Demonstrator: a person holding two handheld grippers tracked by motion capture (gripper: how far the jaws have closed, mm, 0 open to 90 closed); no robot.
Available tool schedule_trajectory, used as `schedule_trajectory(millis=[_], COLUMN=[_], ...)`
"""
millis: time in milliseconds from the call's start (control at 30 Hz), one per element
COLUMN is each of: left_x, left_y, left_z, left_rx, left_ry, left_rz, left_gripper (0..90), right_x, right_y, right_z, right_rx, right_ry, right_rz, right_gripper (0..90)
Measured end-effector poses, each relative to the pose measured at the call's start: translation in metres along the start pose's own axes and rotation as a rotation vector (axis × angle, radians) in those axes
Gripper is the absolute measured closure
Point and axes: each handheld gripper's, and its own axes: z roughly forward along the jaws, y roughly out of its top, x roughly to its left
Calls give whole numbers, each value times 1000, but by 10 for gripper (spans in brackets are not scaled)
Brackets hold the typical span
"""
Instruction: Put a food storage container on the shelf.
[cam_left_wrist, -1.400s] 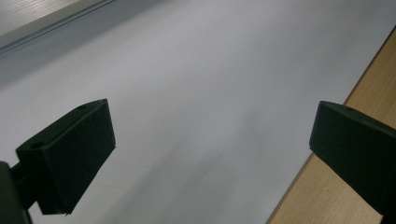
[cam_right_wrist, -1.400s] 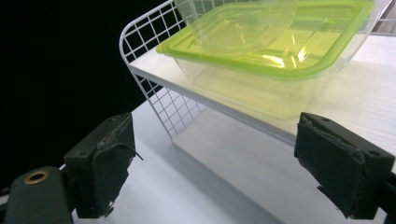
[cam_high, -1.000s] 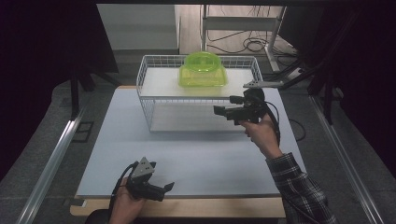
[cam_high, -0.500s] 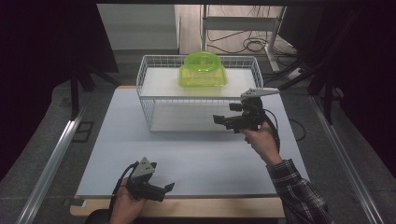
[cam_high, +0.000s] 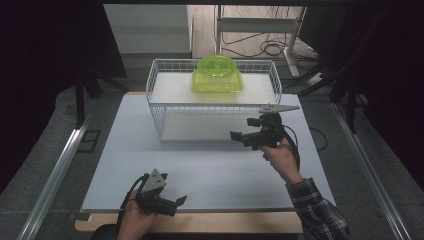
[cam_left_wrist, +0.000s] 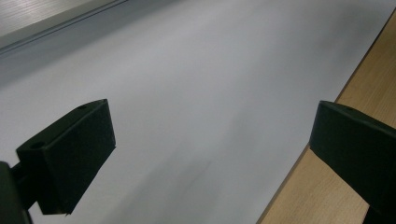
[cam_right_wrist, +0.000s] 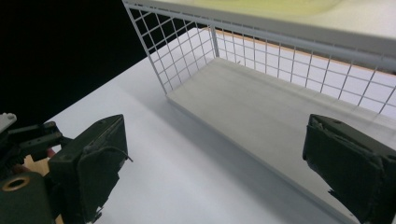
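Since a second ago the right gripper (cam_high: 242, 134) has drawn back from the rack (cam_high: 215, 107) toward the person and sunk lower over the table (cam_high: 150, 145); the left gripper (cam_high: 176, 204) has kept its place at the near edge.

Now, in the high view, the right gripper hangs above the white tabletop just in front of the rack's right front corner, its jaws pointing left across the rack's open front. They stand wide apart with nothing between them. The right gripper view (cam_right_wrist: 210, 163) shows the same: both black jaws spread, the white shelf board (cam_right_wrist: 280, 121) of the rack's lower level lying ahead between them, the wire mesh (cam_right_wrist: 187, 51) rising behind it.

The green tub (cam_high: 217, 75) sits upside down on the rack's top level, near the middle and toward the back. It lies up and to the left of the right gripper, well apart from it, and far across the table from the left one. A pale green-yellow sliver of it (cam_right_wrist: 280, 5) shows at the top edge of the right gripper view, above the rack's top rim.

The left gripper rests low at the table's near edge, held in the person's left hand (cam_high: 132, 222). Its jaws are also wide open and empty (cam_left_wrist: 210, 158), with the white surface and the wooden edge strip (cam_left_wrist: 355, 93) beneath them.
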Motion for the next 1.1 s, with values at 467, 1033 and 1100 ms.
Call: schedule_trajectory(millis=[467, 1033, 1100], left_x=[0, 0, -1], left_y=[0, -1, -1], left_z=[0, 0, 0], left_rx=[2, 2, 3], left_ry=[4, 6, 7], left_rz=[7, 14, 14], left_gripper=[2, 2, 2], right_x=[-9, -3, -1], right_y=[-27, -50, -53], right_z=[2, 5, 6], right_rx=[3, 46, 54], right_ry=[-22, -53, -55], right_rz=[0, -57, -61], right_gripper=[49, 50, 50])
